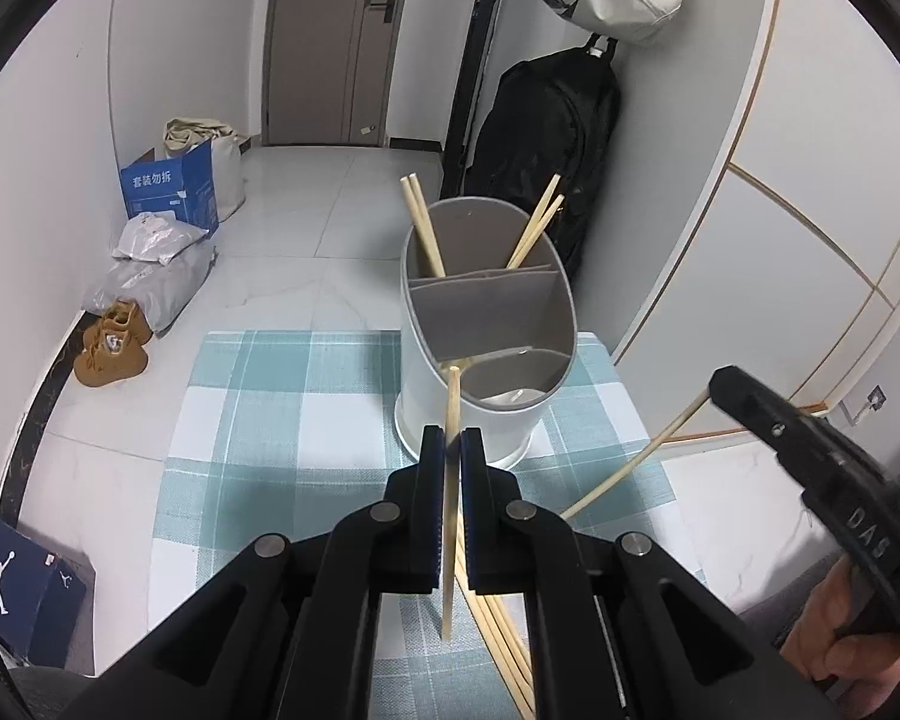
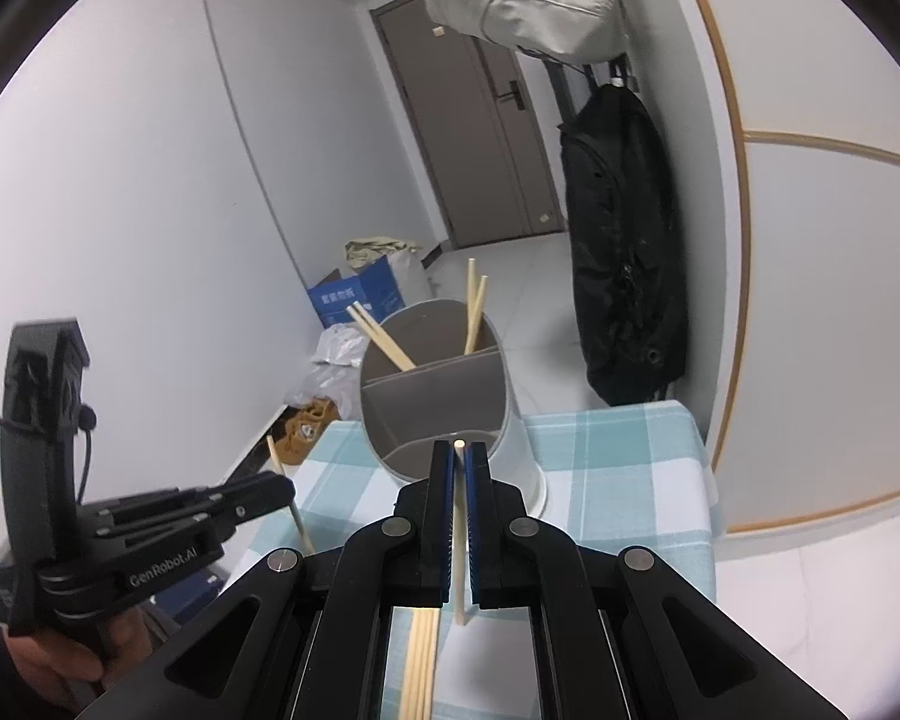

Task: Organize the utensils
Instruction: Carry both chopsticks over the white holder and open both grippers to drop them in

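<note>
On the counter: I count one white oval utensil holder (image 1: 480, 360) with grey dividers, on a teal checked cloth (image 1: 282, 396).
Chopsticks in holder: four wooden chopsticks (image 1: 423, 228), two pairs leaning apart in the far compartment.
Loose bundle (image 2: 420, 660): flat, pointing toward me.
Left hand-held gripper (image 1: 453, 438): clamped on one near-upright chopstick (image 1: 450, 516).
Right hand-held gripper (image 2: 459, 456): clamped on another (image 2: 461, 540), pointing at the holder.

One holder (image 1: 480, 360) with three compartments, four chopsticks (image 1: 423, 228) in the far one. One chopstick (image 1: 450, 480) in each of two grippers. Several more lie near; count unclear.
</note>
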Action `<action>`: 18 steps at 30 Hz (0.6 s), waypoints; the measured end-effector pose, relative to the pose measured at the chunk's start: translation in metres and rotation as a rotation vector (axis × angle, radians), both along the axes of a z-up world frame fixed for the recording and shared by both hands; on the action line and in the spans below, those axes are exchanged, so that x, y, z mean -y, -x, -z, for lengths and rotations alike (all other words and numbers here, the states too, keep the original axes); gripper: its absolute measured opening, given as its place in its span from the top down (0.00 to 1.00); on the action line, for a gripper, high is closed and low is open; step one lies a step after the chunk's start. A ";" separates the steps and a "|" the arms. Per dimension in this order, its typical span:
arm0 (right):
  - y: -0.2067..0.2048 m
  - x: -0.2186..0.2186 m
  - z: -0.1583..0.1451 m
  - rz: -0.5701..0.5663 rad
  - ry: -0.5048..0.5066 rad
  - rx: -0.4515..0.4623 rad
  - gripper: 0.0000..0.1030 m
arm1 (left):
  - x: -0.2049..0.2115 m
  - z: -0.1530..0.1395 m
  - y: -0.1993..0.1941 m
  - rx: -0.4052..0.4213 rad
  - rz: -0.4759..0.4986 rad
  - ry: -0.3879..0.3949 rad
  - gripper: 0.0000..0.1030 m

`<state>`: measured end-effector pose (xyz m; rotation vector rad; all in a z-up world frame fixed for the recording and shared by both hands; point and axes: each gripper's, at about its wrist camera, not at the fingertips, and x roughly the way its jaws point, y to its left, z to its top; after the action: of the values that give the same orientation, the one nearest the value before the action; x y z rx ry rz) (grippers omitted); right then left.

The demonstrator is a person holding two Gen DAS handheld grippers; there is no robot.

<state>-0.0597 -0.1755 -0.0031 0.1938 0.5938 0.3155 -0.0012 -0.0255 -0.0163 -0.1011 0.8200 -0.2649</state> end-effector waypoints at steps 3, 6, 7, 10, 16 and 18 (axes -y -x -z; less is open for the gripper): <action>0.001 -0.003 0.000 -0.006 0.006 0.005 0.97 | 0.000 -0.005 0.000 0.003 0.003 -0.007 0.99; 0.002 -0.006 -0.002 -0.017 -0.002 0.017 0.97 | 0.001 -0.012 0.001 0.015 0.010 -0.017 0.99; 0.001 -0.007 -0.003 -0.020 -0.005 0.021 0.97 | 0.004 -0.015 0.003 0.018 0.012 -0.018 0.99; 0.001 -0.012 -0.006 -0.033 0.001 0.032 0.97 | 0.006 -0.023 0.004 0.029 0.022 -0.022 0.99; -0.003 -0.020 -0.013 -0.044 0.017 0.038 0.97 | 0.007 -0.038 0.000 0.036 0.039 -0.022 0.99; -0.006 -0.021 -0.019 -0.043 0.025 0.040 0.97 | 0.007 -0.044 -0.003 0.039 0.045 -0.026 0.99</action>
<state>-0.0538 -0.1547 0.0163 0.1509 0.5625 0.3531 0.0016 -0.0327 0.0274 -0.0530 0.7876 -0.2981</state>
